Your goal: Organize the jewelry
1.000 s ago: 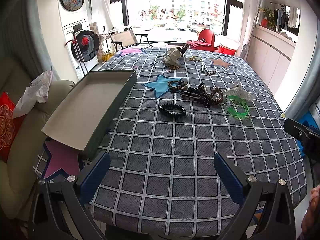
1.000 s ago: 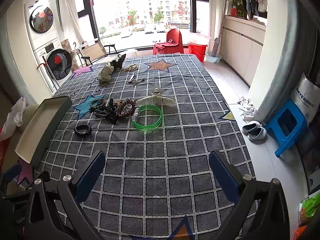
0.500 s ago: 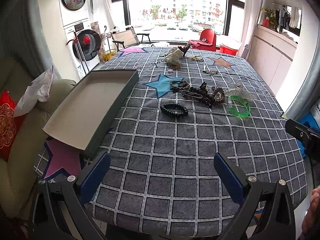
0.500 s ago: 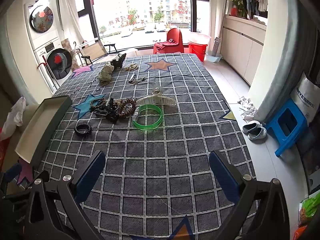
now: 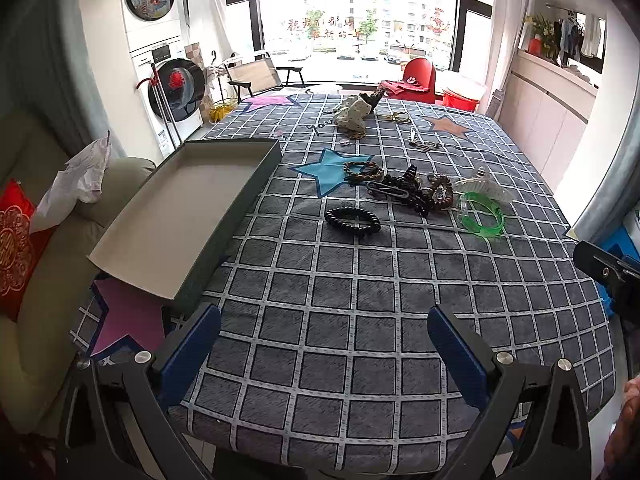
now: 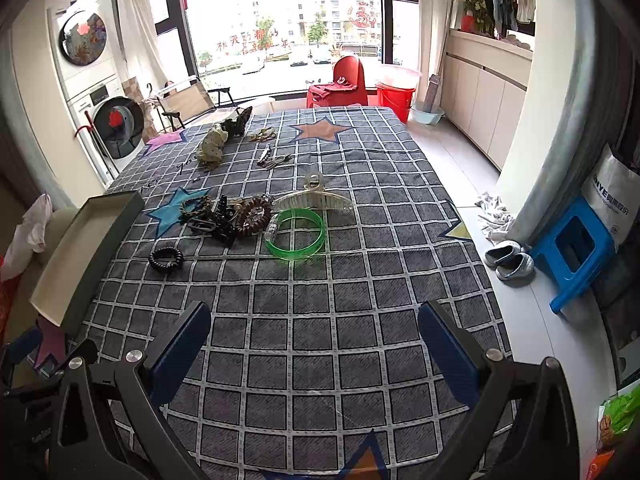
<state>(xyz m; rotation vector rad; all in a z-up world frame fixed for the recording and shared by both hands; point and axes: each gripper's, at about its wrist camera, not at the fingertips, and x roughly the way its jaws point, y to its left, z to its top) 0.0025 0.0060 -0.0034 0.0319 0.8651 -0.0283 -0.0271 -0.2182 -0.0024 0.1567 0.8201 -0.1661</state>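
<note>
Opening step, nothing gathered yet — left gripper (image 5: 324,336) and right gripper (image 6: 314,332) both empty, jaws wide. Jewelry pile (image 5: 404,190) mid-frame, tray (image 5: 256,176) centre-left. Next — reaching forward for the black bracelet (image 5: 352,220).

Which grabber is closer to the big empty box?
Left. The left gripper sits just past the box corner; the right gripper is further right, over the checked cloth.

Left gripper (image 5: 324,344) has jaws spread wide, nothing between the blue pads (image 5: 192,348), hovering over the near edge of the table. Right gripper (image 6: 314,340) same: wide apart, empty, level (its body also shows at the left view's right edge).
</note>
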